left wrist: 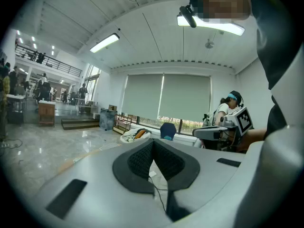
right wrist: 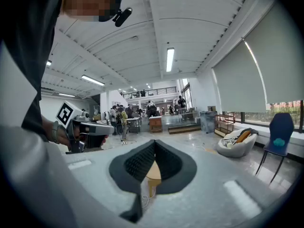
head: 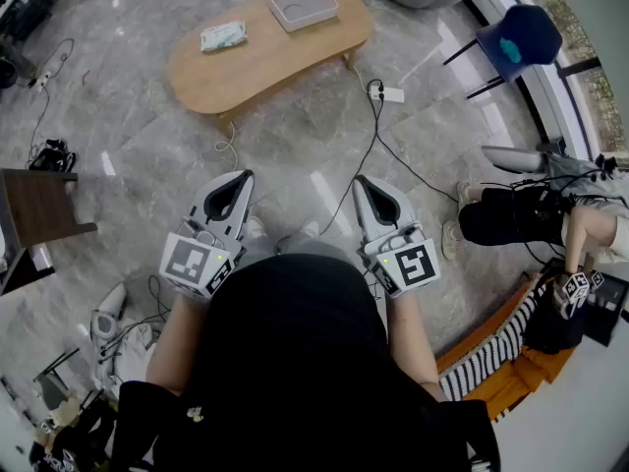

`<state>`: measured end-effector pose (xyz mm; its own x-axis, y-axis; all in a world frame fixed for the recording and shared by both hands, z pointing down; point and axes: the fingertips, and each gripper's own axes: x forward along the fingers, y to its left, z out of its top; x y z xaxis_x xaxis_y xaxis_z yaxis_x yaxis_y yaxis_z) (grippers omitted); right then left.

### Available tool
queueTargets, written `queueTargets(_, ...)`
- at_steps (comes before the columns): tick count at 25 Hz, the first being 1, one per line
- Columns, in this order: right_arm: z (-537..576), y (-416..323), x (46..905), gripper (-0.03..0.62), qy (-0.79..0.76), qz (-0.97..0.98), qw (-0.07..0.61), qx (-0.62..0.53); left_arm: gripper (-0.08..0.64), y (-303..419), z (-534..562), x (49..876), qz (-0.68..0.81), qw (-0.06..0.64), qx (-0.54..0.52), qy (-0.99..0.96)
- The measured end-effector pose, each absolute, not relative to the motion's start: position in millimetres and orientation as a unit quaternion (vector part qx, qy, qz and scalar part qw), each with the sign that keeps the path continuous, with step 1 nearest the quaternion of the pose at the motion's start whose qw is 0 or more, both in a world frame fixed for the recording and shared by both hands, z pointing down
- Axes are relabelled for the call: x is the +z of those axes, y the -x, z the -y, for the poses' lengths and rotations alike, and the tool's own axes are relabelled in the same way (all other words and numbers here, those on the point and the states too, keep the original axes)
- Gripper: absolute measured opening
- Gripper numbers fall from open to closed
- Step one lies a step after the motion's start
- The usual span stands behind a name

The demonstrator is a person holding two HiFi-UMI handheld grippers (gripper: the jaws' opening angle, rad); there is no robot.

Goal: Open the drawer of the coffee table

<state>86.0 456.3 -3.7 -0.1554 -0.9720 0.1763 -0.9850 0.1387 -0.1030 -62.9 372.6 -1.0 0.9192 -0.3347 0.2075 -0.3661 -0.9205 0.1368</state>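
The wooden coffee table stands on the grey stone floor, well ahead of me; none of its drawer shows from above. My left gripper and right gripper are held side by side in front of my body, pointing toward the table and far short of it. Both are shut with nothing between the jaws. In the left gripper view the pads meet in a closed V. The right gripper view shows the same, with a slice of the table below the closed pads.
A white tray and a wipes packet lie on the table. A cable with a plug runs across the floor. A blue chair and a seated person are at right, a dark stool at left.
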Motion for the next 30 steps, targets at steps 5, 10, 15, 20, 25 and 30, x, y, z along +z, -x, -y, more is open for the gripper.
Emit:
queueTargets(5,-470,-98,-1,-0.003,-0.648,0.753,0.026,0.109,0.011,53,-390,5,0.176,0.083,0.106,-0.975)
queueTargets(10,-483,-113,5,-0.003,-0.637,0.762,0.026,0.113,0.011,40,-399,7,0.194,0.082,0.113,-0.971)
queueTargets(15,-486,-124,12,-0.003,-0.622,0.774,0.009,0.118,0.011,34,-401,11,0.207,0.070,0.124,-0.968)
queueTargets(20,-466,-125,27,-0.002,-0.616,0.776,0.017,0.134,0.011,44,-382,25,0.222,0.081,0.136,-0.962)
queueTargets(25,-422,-118,33,-0.002,-0.609,0.781,0.052,0.132,0.011,60,-334,38,0.240,0.099,0.130,-0.957)
queueTargets(30,-359,-111,37,-0.002,-0.610,0.778,0.065,0.137,0.011,73,-259,54,0.252,0.112,0.119,-0.954)
